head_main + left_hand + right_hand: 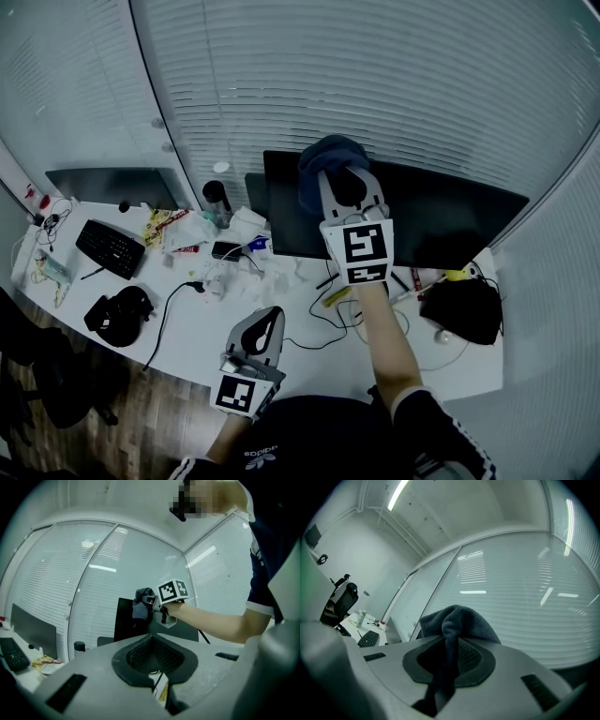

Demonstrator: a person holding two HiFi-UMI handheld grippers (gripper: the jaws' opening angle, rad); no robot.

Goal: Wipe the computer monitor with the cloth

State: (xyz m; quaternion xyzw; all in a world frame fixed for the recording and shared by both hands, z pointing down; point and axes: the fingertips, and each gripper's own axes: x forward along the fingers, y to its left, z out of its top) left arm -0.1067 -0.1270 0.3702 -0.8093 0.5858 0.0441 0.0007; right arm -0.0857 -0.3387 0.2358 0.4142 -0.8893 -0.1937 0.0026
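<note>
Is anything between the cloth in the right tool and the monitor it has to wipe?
Nothing visible. The right tool is shut on the cloth, which is up at the top edge of the monitor. Contact cannot be confirmed.

Closed in at the back by glazed walls [375, 84] hung with horizontal slat blinds and split by dark upright frames. Floored in dark wood planks [141, 412] under a long white counter [187, 342] set against the glass. Furnished with a black office chair [343, 601] near the counter's far end. Lit from a white ceiling [454, 503] by a tube lamp [398, 494], mirrored as bright bars in the panes.
</note>
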